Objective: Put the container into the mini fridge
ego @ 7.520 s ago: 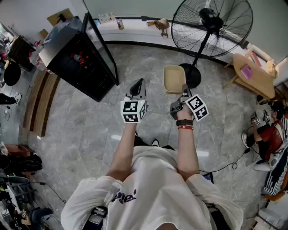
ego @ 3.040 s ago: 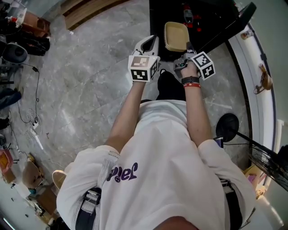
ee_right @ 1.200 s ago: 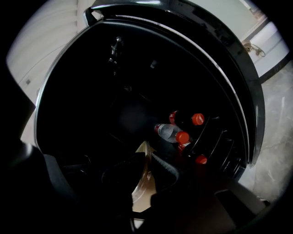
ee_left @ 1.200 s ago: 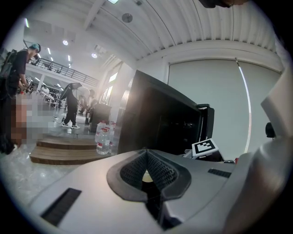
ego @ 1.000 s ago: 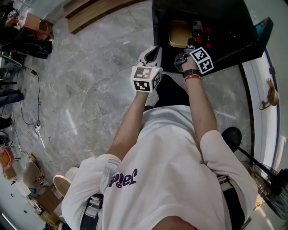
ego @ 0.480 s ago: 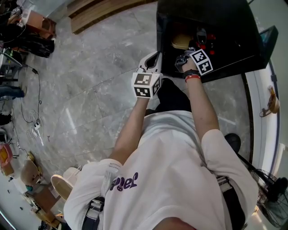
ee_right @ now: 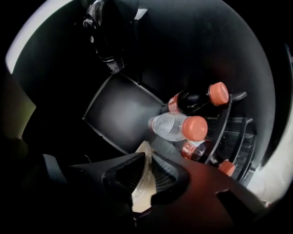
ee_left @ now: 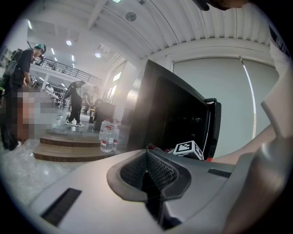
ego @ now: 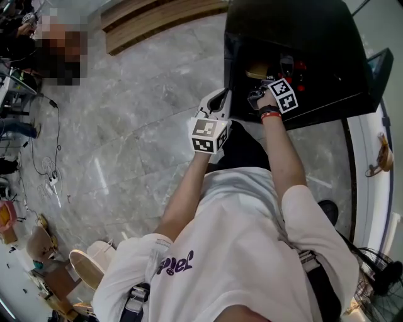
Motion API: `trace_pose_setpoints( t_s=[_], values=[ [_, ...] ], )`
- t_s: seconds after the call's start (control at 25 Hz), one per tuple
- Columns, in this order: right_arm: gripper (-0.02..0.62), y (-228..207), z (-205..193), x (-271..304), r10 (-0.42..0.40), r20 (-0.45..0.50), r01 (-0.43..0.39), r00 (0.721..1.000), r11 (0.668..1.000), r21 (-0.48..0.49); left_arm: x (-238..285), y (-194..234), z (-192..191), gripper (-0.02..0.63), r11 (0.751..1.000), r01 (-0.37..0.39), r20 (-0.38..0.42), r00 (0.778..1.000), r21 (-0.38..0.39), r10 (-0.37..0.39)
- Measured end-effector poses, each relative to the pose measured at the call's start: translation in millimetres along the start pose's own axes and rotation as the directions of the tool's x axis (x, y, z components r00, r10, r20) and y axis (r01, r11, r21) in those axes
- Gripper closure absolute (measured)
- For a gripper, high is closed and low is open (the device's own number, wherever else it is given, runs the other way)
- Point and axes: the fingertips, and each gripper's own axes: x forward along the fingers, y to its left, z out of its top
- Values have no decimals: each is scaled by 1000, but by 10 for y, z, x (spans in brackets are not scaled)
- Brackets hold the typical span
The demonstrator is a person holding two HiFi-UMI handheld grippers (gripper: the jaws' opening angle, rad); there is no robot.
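Note:
The black mini fridge [ego: 327,38] stands open at the top right of the head view, its door [ego: 380,66] swung out to the right. My right gripper [ego: 259,85] reaches inside it, shut on the rim of the beige container [ego: 255,71]. In the right gripper view the jaws pinch that thin rim of the container [ee_right: 141,185], and the fridge's dark interior wall [ee_right: 119,109] lies just ahead. My left gripper [ego: 218,104] hangs shut and empty outside the fridge's left front edge. The left gripper [ee_left: 147,153] faces the fridge's side [ee_left: 174,114].
Red-capped bottles [ee_right: 185,127] lie on a rack inside the fridge, right of the container; they also show as the bottles [ego: 296,65] from above. Water bottles [ee_left: 106,137] stand by wooden steps [ego: 164,19]. Cables [ego: 44,170] trail on the grey marble floor at left. People stand far off.
The person turned from the fan and walked up to the fridge. Over the last second the right gripper carried the container deeper inside. The left gripper stayed shut beside it.

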Motion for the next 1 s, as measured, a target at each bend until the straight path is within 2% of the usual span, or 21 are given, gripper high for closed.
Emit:
trace_pose_setpoints(
  t_s=[0.2, 0.56, 1.0],
  values=[
    [538, -54, -33, 62, -6, 7, 6, 1000, 1000, -23, 6, 13, 9, 588, 1000, 3, 8, 1000, -9, -3],
    [523, 21, -29, -6, -12, -41, 8, 999, 997, -81, -102, -14, 134, 588, 1000, 4, -2, 1000, -3, -4],
    [503, 103, 162, -414, -6, -46, 1, 999, 994, -109, -282, -226, 380, 588, 1000, 11, -13, 1000, 4, -11]
  ],
)
